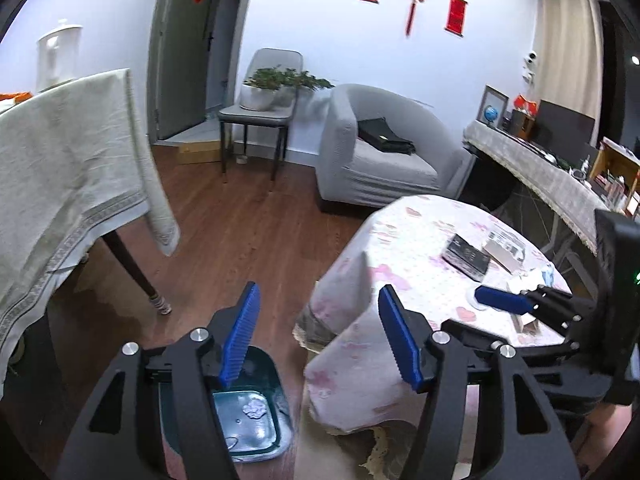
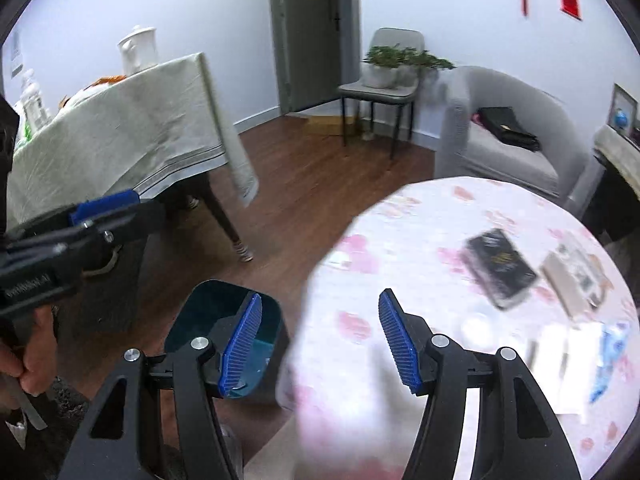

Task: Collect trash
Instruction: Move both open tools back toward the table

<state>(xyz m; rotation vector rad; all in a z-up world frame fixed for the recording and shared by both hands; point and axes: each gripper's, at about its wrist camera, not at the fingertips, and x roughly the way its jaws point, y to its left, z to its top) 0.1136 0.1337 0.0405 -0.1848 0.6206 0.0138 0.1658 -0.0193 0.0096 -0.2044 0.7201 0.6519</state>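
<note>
My left gripper (image 1: 320,336) is open and empty, hanging over the gap between a teal bin (image 1: 248,412) on the floor and the round table (image 1: 400,248) with its pink-heart cloth. A crumpled white wad (image 1: 254,410) lies in the bin. My right gripper (image 2: 320,340) is open too, empty, above the table's near edge, and in the left wrist view it (image 1: 496,300) reaches in from the right. On the table lie a black box (image 2: 500,268), a white box (image 2: 572,280), a blue-and-white wrapper (image 2: 608,356) and a small white round item (image 2: 476,326), all blurred.
A dining table with a beige cloth (image 1: 60,168) stands to the left, its leg (image 1: 136,276) near the bin. A chair with potted plants (image 1: 260,100), a grey armchair (image 1: 380,148) and a cluttered sideboard (image 1: 540,160) line the far side. Wooden floor (image 1: 240,220) lies between.
</note>
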